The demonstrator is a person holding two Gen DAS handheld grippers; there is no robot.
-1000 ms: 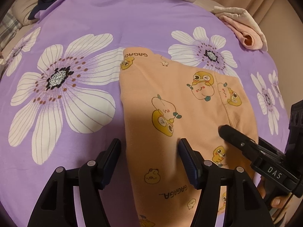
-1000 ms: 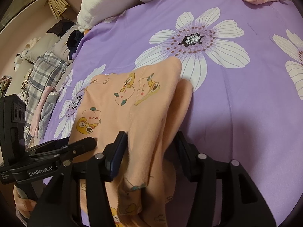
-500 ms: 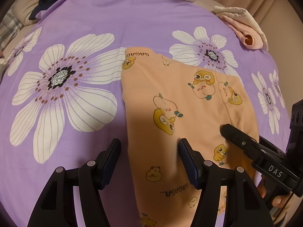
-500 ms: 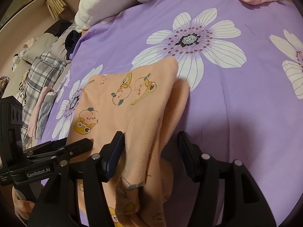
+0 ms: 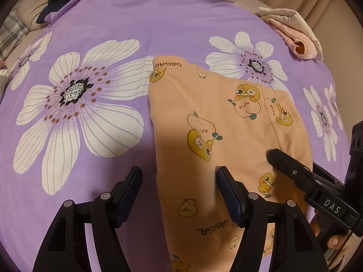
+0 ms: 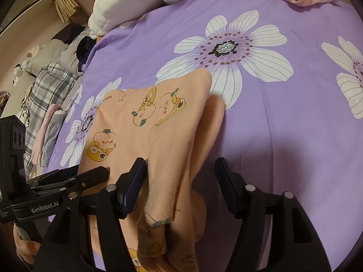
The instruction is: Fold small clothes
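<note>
As both grippers' jaws open, the left gripper [image 5: 179, 188] straddles the garment's [image 5: 222, 122] edge on the bed [image 5: 136, 29]. Right gripper [image 6: 179, 179] is letting a raised fold go; it could slump crooked.

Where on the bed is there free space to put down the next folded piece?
Free: the purple sheet left of the orange garment, over the big flower, and the sheet right of it in the right view. Crowded: the far edge, with the pink clothes and white blanket.
</note>
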